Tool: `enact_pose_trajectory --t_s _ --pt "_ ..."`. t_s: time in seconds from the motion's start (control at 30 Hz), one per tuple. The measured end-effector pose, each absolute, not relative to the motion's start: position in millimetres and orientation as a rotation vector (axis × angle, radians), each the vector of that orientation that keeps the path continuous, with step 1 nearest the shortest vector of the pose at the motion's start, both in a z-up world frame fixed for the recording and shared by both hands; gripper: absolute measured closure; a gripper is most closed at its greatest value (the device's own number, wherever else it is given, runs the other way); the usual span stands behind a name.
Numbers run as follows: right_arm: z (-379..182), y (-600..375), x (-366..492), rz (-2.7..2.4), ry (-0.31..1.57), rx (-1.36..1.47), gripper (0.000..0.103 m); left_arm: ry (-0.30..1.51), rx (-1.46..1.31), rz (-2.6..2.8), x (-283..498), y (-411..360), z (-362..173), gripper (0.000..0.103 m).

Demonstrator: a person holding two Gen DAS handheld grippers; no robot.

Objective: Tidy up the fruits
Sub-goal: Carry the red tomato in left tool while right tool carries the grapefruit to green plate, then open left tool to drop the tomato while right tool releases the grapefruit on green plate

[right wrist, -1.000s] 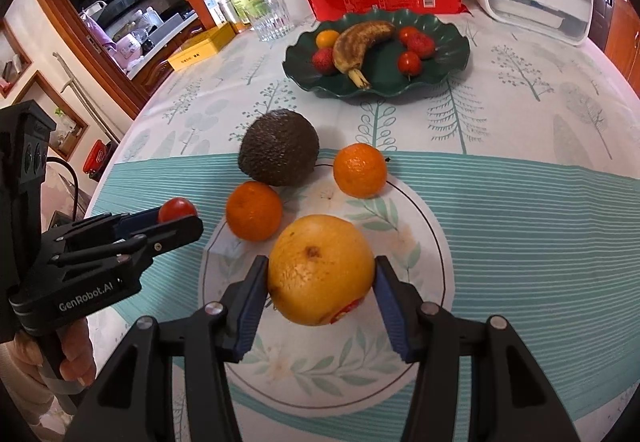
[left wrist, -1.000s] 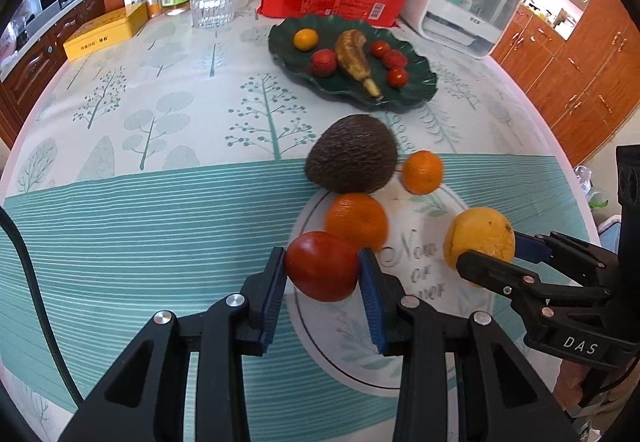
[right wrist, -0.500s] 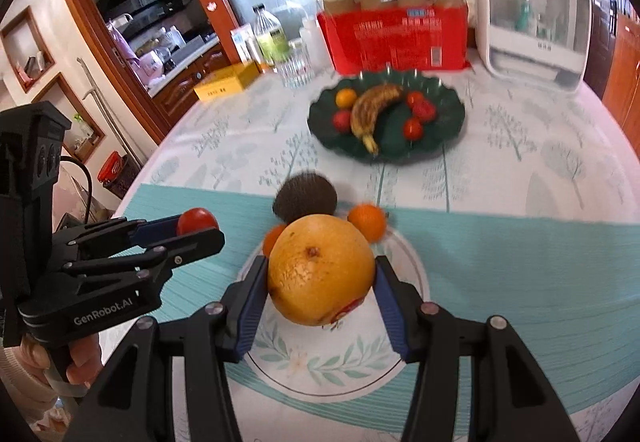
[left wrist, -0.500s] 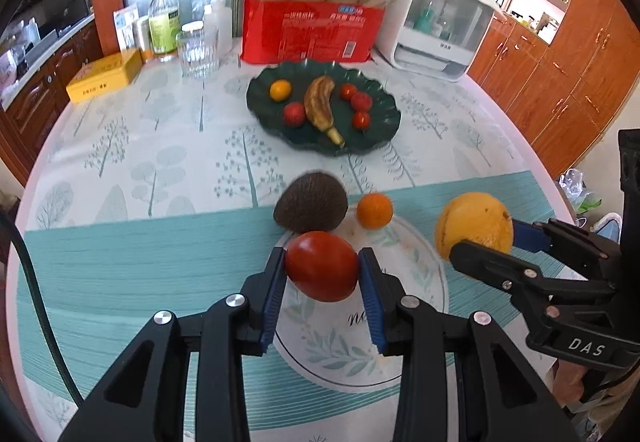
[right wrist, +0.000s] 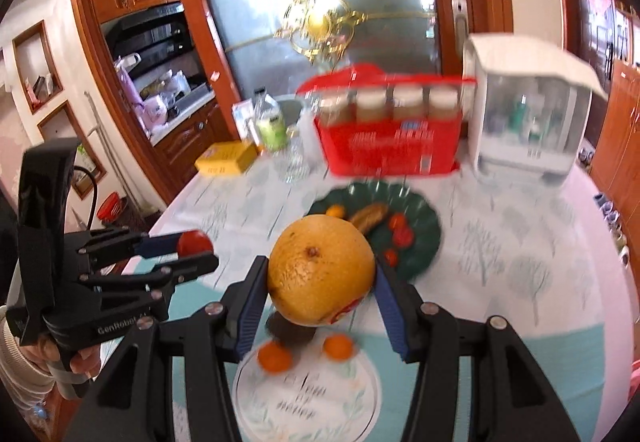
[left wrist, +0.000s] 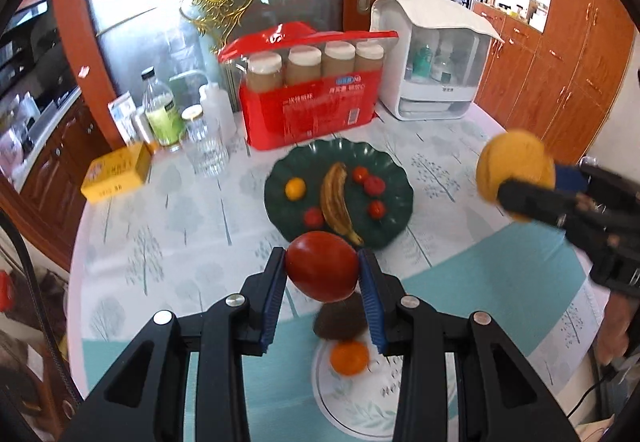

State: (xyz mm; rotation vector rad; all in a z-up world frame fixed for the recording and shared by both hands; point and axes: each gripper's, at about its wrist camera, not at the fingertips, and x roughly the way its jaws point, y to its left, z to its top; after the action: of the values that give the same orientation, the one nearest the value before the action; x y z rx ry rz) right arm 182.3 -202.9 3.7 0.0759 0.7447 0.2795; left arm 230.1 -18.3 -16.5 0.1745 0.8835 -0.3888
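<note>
from the left wrist view we see our left gripper (left wrist: 322, 274) clamped on a red tomato (left wrist: 321, 266), held in the air above the table (left wrist: 168, 242). just past the tomato lies the green plate (left wrist: 396, 201), holding a spotted banana (left wrist: 335, 203), a small orange fruit (left wrist: 295, 189) and several small red fruits. below the tomato, partly hidden by it and by our fingers, sit the dark avocado (left wrist: 340, 322) and a mandarin (left wrist: 349, 358) on the round white mat (left wrist: 360, 414). behind the plate stand a red pack of jars (left wrist: 312, 109), a white cabinet (left wrist: 434, 57), a drinking glass (left wrist: 206, 151), a bottle (left wrist: 160, 109) and a yellow box (left wrist: 116, 171). at the right edge our right gripper (left wrist: 520, 193) carries the yellow grapefruit (left wrist: 516, 169), also off the table.

from the right wrist view, which is blurred, we see the right gripper (right wrist: 320, 282) closed on the grapefruit (right wrist: 322, 274), which blocks much of the green plate (right wrist: 424, 234) and its banana (right wrist: 370, 215). under it we make out the avocado (right wrist: 288, 330) and two mandarins (right wrist: 274, 358) (right wrist: 339, 348) on the white mat (right wrist: 308, 402). to the left the left gripper (right wrist: 196, 252) holds the tomato (right wrist: 194, 242) in the air, well apart from the grapefruit. the red pack (right wrist: 388, 145), white cabinet (right wrist: 528, 109) and yellow box (right wrist: 226, 157) stand along the table's far side.
</note>
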Motion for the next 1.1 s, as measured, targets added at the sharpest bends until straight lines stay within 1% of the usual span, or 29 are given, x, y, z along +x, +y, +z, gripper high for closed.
enact_pose_trajectory --t_s 0.2,0.37,0.47,0.67,0.9,1.1 --pt "21 -210 235 0.223 0.719 0.048 0.051 0.871 0.238 -0.371 281 -30 -1 0.068" --pt "11 -218 283 0.166 0.732 0.048 0.051 0.892 0.253 -0.372 330 -40 -11 0.068" --pt "-9 -222 310 0.146 0.765 0.058 0.051 0.918 0.254 -0.371 357 -47 -28 0.068" --pt "-70 -219 349 0.124 0.861 0.028 0.051 1.004 0.198 -0.376 404 -50 -81 0.068" --pt "-135 -205 362 0.159 0.96 -0.021 0.051 1.108 0.183 -0.409 433 -56 -149 0.068" --pt "-172 -200 367 0.171 1.023 -0.043 0.051 1.171 0.162 -0.429 447 -59 -184 0.068"
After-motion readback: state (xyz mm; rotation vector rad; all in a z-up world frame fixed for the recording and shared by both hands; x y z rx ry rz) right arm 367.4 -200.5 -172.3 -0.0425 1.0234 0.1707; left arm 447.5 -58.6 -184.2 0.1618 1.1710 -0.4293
